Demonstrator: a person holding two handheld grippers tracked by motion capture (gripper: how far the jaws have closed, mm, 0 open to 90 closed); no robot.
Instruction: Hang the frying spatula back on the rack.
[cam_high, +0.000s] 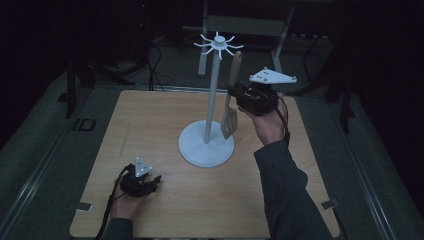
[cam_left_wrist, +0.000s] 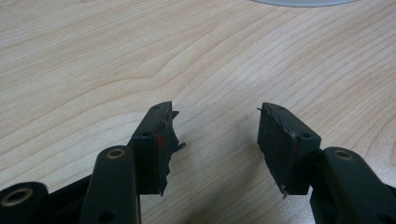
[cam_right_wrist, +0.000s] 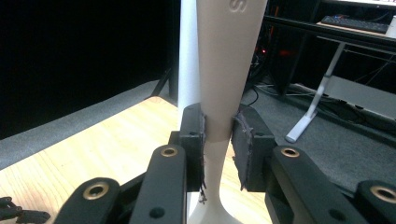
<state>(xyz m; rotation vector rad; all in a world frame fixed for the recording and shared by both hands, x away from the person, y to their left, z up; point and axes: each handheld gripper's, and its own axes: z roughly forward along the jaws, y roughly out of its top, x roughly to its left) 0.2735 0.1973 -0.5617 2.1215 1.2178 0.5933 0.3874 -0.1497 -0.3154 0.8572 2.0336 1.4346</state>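
A slotted spatula (cam_high: 231, 102) with a wooden-coloured handle hangs upright in the air beside the white hook stand (cam_high: 212, 100), blade down. My right gripper (cam_high: 235, 93) is shut on its handle (cam_right_wrist: 224, 70), the pads pressing both sides just above where the handle widens. The stand's pole (cam_right_wrist: 187, 51) rises right behind the handle. The handle's top is near the stand's ring of hooks (cam_high: 218, 44). My left gripper (cam_high: 150, 184) rests low on the wooden table (cam_left_wrist: 93, 56) at the front left, its jaws open with bare wood between them (cam_left_wrist: 217, 140).
The stand's round white base (cam_high: 206, 145) sits mid-table. Beyond the table are dark floor, cables and a desk frame (cam_right_wrist: 322, 93). The left half of the tabletop (cam_high: 140, 130) has room.
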